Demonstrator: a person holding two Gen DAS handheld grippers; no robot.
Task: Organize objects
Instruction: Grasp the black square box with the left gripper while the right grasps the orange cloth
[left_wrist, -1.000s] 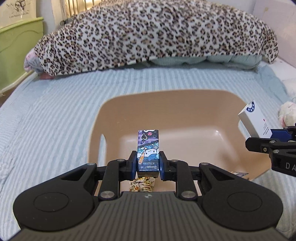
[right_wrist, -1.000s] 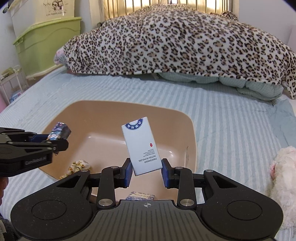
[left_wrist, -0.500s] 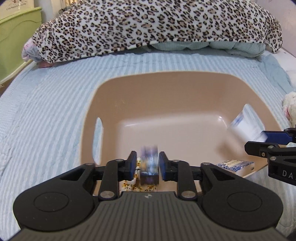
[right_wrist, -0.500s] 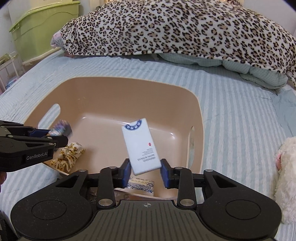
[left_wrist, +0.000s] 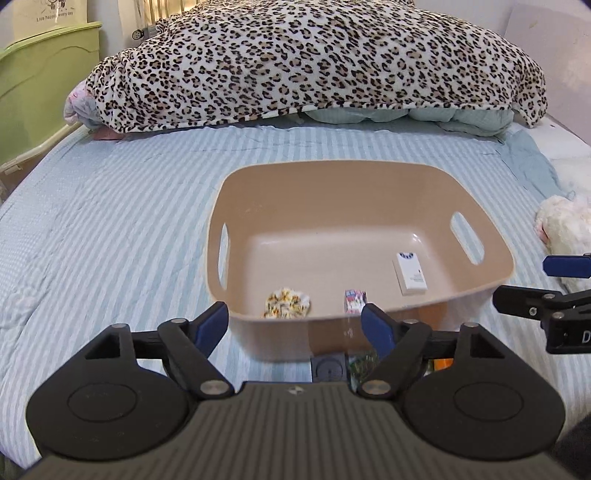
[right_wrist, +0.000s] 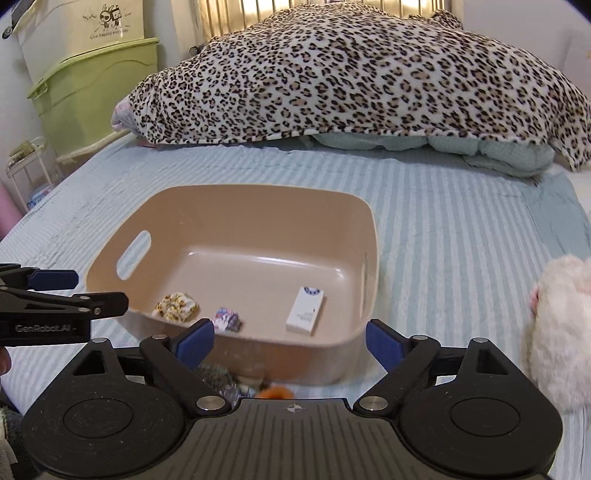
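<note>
A tan plastic basin (left_wrist: 369, 177) (right_wrist: 236, 195) sits on the striped bed. Inside it lie a white flat box (left_wrist: 410, 274) (right_wrist: 306, 310), a small colourful card box (left_wrist: 354, 301) (right_wrist: 228, 319) and a yellow patterned cloth bundle (left_wrist: 287, 303) (right_wrist: 176, 305). My left gripper (left_wrist: 297, 323) is open and empty, just in front of the basin's near wall. My right gripper (right_wrist: 290, 339) is open and empty, in front of the basin's near right corner. Each gripper shows at the edge of the other's view.
A leopard-print blanket (left_wrist: 314, 62) is piled at the head of the bed. A white plush toy (right_wrist: 557, 332) lies right of the basin. Small items, one orange (right_wrist: 273, 392), lie on the bed below the grippers. Green storage bins (right_wrist: 92, 92) stand at the left.
Both grippers opened and let go: the card box and the white box now lie in the basin. Both grippers have pulled back from the basin.
</note>
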